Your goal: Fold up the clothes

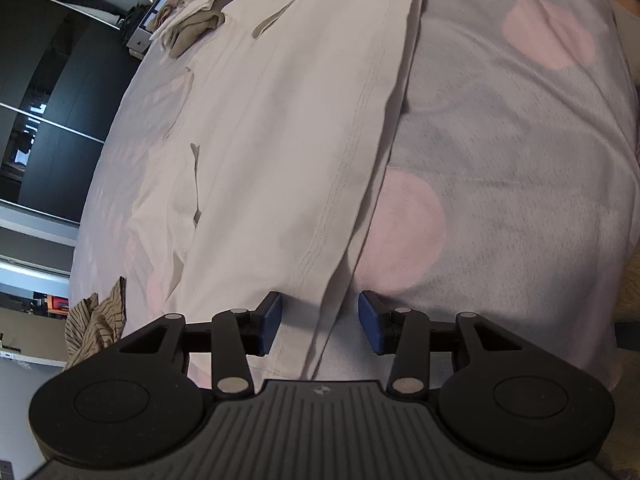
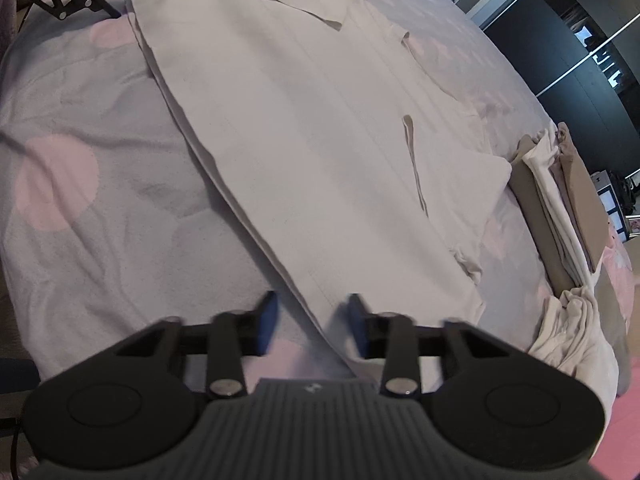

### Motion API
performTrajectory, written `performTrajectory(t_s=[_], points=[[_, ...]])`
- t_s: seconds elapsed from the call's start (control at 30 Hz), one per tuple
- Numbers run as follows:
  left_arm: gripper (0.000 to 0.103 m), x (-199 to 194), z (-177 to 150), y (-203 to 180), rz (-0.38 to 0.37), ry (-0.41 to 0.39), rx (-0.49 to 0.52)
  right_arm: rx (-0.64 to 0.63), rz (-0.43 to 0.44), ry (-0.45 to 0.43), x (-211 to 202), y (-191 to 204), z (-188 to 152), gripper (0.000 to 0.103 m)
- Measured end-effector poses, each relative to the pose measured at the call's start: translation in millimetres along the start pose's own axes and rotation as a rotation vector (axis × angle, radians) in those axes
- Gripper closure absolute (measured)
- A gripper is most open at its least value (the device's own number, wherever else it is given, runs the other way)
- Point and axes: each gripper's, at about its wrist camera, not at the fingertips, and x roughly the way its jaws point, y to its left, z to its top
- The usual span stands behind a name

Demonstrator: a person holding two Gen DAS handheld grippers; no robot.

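A cream garment (image 1: pixel 280 140) lies spread flat on the bed (image 1: pixel 500 140), whose grey cover has pink dots, and it runs from the bottom centre to the top of both frames. The left gripper (image 1: pixel 320 322) hangs over its near edge, blue fingers (image 1: pixel 270 320) apart and gripping nothing. The right gripper (image 2: pixel 312 326) likewise stands open over the cloth's edge. Folded clothes (image 2: pixel 568 204) are stacked at the right of the right wrist view. No readable writing shows.

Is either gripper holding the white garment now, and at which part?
Neither. The left gripper and the right gripper are open, each straddling the near edge of the white garment without pinching it.
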Motion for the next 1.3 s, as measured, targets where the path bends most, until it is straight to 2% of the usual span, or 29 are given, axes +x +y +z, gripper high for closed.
performTrajectory(t_s=[0.03,0.13,0.23,0.3,0.37,0.4,0.53,0.7,0.83,0.97,1.03,1.07,1.17,1.23,1.3], points=[[0.081,-1,1,1,-0.007,0.002,-0.006,0.002,-0.002,0.002,0,0,0,0.082],[0.092,-4,2,8,-0.037,0.007,-0.046,0.029,0.014,-0.007,-4,-3,1,0.083],[0.098,-11,2,20,-0.077,-0.002,-0.118,0.077,0.029,-0.021,-10,-9,3,0.084],[0.101,-16,2,30,-0.101,-0.01,-0.178,0.113,0.032,-0.035,-14,-14,4,0.084],[0.101,-21,2,42,-0.117,-0.026,-0.246,0.144,0.025,-0.044,-16,-19,5,0.089],[0.102,-23,1,47,-0.112,-0.032,-0.275,0.16,0.021,-0.048,-17,-21,6,0.093],[0.103,-29,-1,64,-0.086,-0.055,-0.385,0.183,-0.027,-0.044,-14,-27,8,0.097],[0.103,-25,-3,79,-0.034,-0.041,-0.463,0.239,-0.055,-0.026,-8,-38,7,0.098],[0.103,-24,-6,87,-0.044,-0.047,-0.503,0.255,-0.049,-0.019,-5,-43,7,0.097],[0.103,-26,-4,78,-0.081,-0.071,-0.441,0.228,-0.007,-0.049,-10,-37,6,0.093],[0.102,-25,-2,68,-0.095,-0.073,-0.395,0.201,0.011,-0.06,-12,-30,5,0.077],[0.101,-25,-2,63,-0.101,-0.071,-0.367,0.182,0.016,-0.062,-12,-26,5,0.074],[0.085,-24,-1,46,-0.117,-0.063,-0.283,0.13,0.031,-0.066,-13,-16,5,0.071],[0.071,-23,-2,36,-0.117,-0.062,-0.234,0.108,0.039,-0.067,-13,-12,4,0.06],[0.066,-19,-2,27,-0.101,-0.048,-0.191,0.088,0.046,-0.065,-13,-8,4,0.057]])
